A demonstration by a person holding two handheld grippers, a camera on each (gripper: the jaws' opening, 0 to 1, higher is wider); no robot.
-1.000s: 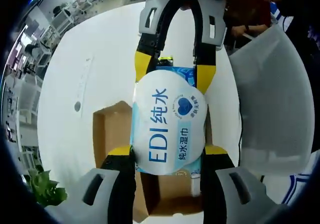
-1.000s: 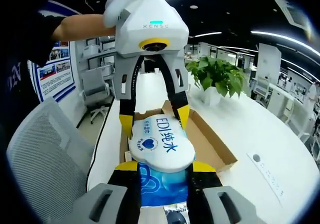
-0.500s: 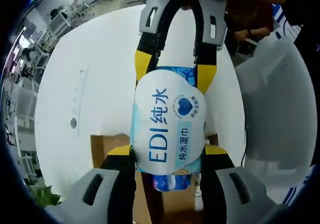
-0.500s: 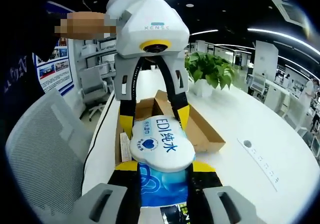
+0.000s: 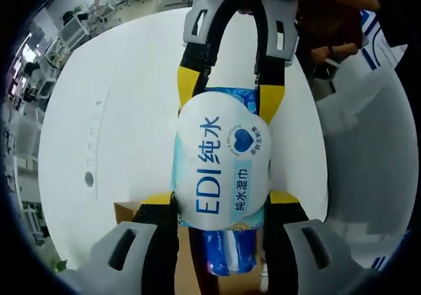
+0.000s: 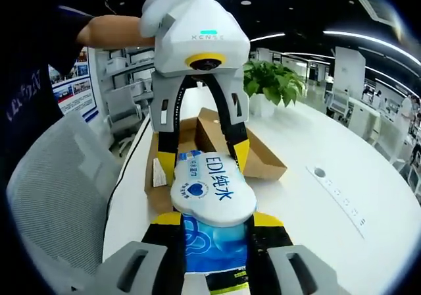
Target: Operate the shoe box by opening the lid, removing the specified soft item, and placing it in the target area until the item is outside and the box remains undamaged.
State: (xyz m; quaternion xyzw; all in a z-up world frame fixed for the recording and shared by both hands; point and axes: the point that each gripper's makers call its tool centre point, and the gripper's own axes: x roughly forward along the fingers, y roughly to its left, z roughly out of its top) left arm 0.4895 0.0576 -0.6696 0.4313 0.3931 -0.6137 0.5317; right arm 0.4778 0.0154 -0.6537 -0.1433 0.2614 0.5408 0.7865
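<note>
**Wipes pack held between both grippers above the table**

A soft pack of wet wipes [image 5: 220, 170] is gripped from two opposite ends. In the left gripper view, the left gripper [image 5: 220, 206] rises from the bottom; its yellow-tipped fingers [image 5: 158, 199] are closed against the near end of the pack, one on each side. The right gripper [image 5: 230, 94] comes in from the top, and its fingers are pressed onto the far end of the same pack. The pack's white label, printed "EDI" in blue with a blue heart, faces the camera.

In the right gripper view the arrangement is mirrored: the right gripper [image 6: 214, 219] is clamped on the blue near end of the wipes [image 6: 212, 193], and the left gripper [image 6: 200, 153] is clamped on the far end, held by a hand [image 6: 115, 28] at the upper left.

The pack is held in the air, clear of the box [image 6: 223, 147]. The open cardboard box lies on the white table [image 6: 316, 222] beyond the pack, with its lid folded out; a small white packet [image 6: 158, 174] is seen at the box's left edge. In the left gripper view a corner of the box [image 5: 126, 211] shows beneath the pack, near the table edge.

A potted plant [image 6: 273, 87] stands on the table beyond the box. A grey mesh chair [image 6: 59, 196] is set to the left of the table.
</note>
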